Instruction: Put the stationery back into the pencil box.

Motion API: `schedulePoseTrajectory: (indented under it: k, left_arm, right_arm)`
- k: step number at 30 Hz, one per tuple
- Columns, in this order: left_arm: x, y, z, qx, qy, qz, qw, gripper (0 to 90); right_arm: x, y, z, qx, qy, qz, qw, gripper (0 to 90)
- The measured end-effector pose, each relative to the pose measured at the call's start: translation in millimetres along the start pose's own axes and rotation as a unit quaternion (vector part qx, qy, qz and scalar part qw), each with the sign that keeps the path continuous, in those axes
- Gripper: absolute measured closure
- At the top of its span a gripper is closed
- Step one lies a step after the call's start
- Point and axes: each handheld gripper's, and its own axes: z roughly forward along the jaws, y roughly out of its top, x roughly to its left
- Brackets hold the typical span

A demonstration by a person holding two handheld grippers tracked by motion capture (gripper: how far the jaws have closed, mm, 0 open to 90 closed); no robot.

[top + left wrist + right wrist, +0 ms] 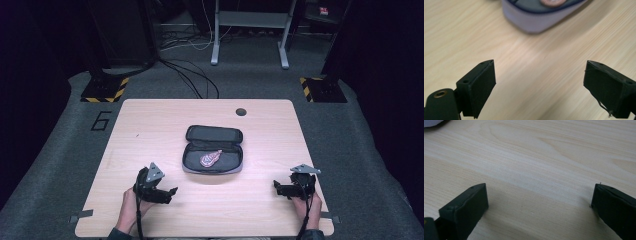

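High view: an open pouch point(213, 149) lies mid-desk point(150, 125), a patterned item point(210, 158) inside. Left hand-held gripper point(172, 191) and right hand-held gripper point(275, 186) rest near, jaws apart, empty.

Left hand point(131, 206) holding the left gripper point(172, 191) low at the near left, jaws spread wide and pointing right, right hand point(306, 204) holding the right gripper point(275, 186) at the near right, jaws spread wide, pointing left

Black tongs point(171, 192), grey plates, seemingly dark sleeves.
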Motion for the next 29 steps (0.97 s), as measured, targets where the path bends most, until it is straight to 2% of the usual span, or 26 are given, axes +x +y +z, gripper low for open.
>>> schedulePoseTrajectory:
  k: [1,2,3,4,5,7,9,12,13,18,19,20,21,24,25,29]
  left_arm:
    - [1.3,-12.1,-0.9,0.006,0.006,-0.011,0.9999,9.9]
    - [1.3,-12.1,-0.9,0.006,0.006,-0.011,0.9999,9.5]
    - [4.2,-24.0,-2.1,0.013,0.013,-0.017,0.9997,9.3]
    - [4.2,-24.0,-2.1,0.013,0.013,-0.017,0.9997,9.1]
    - [7.3,-35.2,-2.9,0.016,0.018,-0.031,0.9992,8.4]
    - [8.9,-40.1,-4.0,0.018,0.019,-0.037,0.999,8.1]
    - [14.1,-53.5,-6.0,0.022,0.034,-0.049,0.998,6.2]
    - [17.3,-60.8,-7.1,0.027,0.033,-0.058,0.9974,4.0]
    - [19.7,-67.2,-7.0,0.024,0.036,-0.069,0.9967,2.0]
    - [24.5,-73.9,-8.1,0.009,0.037,-0.086,0.9956,0.0]
    - [25.9,-76.5,-8.2,0.0,0.037,-0.092,0.9951,0.0]
    - [26.3,-76.8,-8.6,0.001,0.038,-0.093,0.9949,0.0]
    - [25.5,-77.2,-7.2,-0.008,0.042,-0.098,0.9942,0.0]
    - [25.6,-77.2,-7.3,-0.007,0.042,-0.099,0.9942,0.0]
    - [26.0,-77.3,-8.5,-0.001,0.041,-0.094,0.9947,0.0]
    - [25.1,-77.4,-8.8,0.0,0.044,-0.099,0.9941,0.2]
  right_arm:
    - [0.0,0.0,0.0,0.0,0.0,0.0,1.0,0.2]
    - [0.0,0.0,0.0,0.0,0.0,0.0,1.0,0.2]
    - [0.1,0.0,0.0,0.0,0.0,0.0,1.0,0.2]
    - [0.1,0.0,0.0,0.0,0.0,0.0,1.0,0.2]
    - [-0.1,0.0,-0.1,0.0,0.001,-0.001,1.0,0.3]
    - [-0.1,0.0,0.0,0.0,0.0,-0.001,1.0,0.2]
    - [0.1,0.0,0.0,0.0,0.0,0.0,1.0,0.3]
    - [-0.1,-0.1,-0.2,0.0,0.001,-0.001,1.0,0.2]
    - [0.1,0.0,0.0,0.0,0.0,0.0,1.0,0.2]
    - [0.1,0.0,0.0,0.0,0.0,0.001,1.0,0.2]
    - [0.1,0.0,0.0,0.0,0.0,0.001,1.0,0.2]
    - [0.1,0.0,0.0,0.0,0.0,0.001,1.0,0.2]
    - [0.1,-0.1,0.0,0.0,0.0,0.0,1.0,0.2]
    - [0.1,0.0,0.1,0.0,-0.001,0.001,1.0,0.1]
    - [0.0,0.0,0.0,0.0,-0.001,0.001,1.0,0.1]
    - [0.6,-0.2,-0.4,0.003,-0.001,0.005,1.0,0.0]
